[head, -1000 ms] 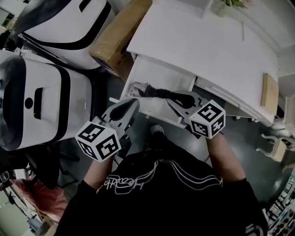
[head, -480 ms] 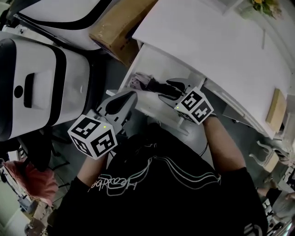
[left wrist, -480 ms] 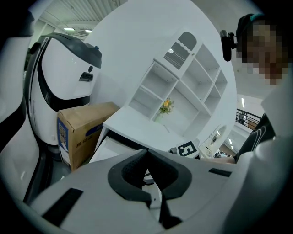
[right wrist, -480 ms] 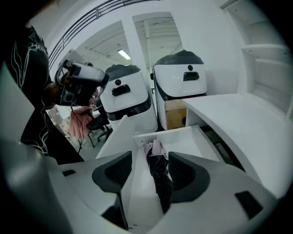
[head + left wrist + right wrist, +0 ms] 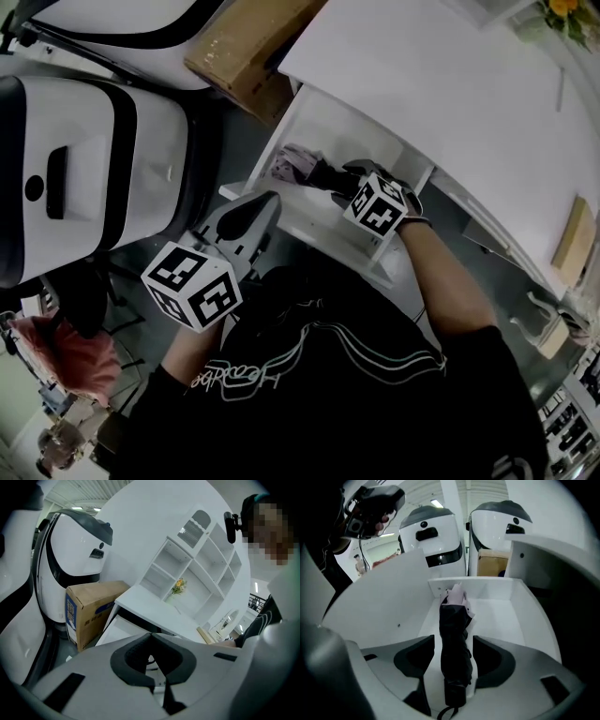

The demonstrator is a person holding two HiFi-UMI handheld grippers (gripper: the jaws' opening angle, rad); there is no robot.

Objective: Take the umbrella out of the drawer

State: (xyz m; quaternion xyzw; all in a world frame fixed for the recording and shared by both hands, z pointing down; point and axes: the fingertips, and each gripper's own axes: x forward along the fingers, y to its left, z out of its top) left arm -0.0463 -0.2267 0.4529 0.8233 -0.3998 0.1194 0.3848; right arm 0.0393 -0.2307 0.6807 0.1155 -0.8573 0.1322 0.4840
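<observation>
A folded black umbrella (image 5: 454, 653) with a pale pink end lies lengthwise in the open white drawer (image 5: 501, 611). In the head view the umbrella (image 5: 314, 171) shows at the drawer's (image 5: 309, 220) left part. My right gripper (image 5: 453, 641) points steeply down into the drawer. Its jaws are opening and straddle the umbrella, with a gap at each pad. In the head view the right gripper (image 5: 339, 185) sits over the umbrella's black handle end. My left gripper (image 5: 272, 199) hangs outside the drawer's front, and the left gripper (image 5: 150, 633) is shut on nothing.
A white desk top (image 5: 441, 94) runs above the drawer. A cardboard box (image 5: 248, 42) and two large white robots (image 5: 84, 169) stand to the left. A wooden block (image 5: 577, 239) lies at the desk's right end. White shelves (image 5: 197, 559) rise behind the desk.
My right gripper has sunk into the drawer, tipped downward and spread its jaws around the umbrella. The left gripper has dropped a little in front of the drawer.
</observation>
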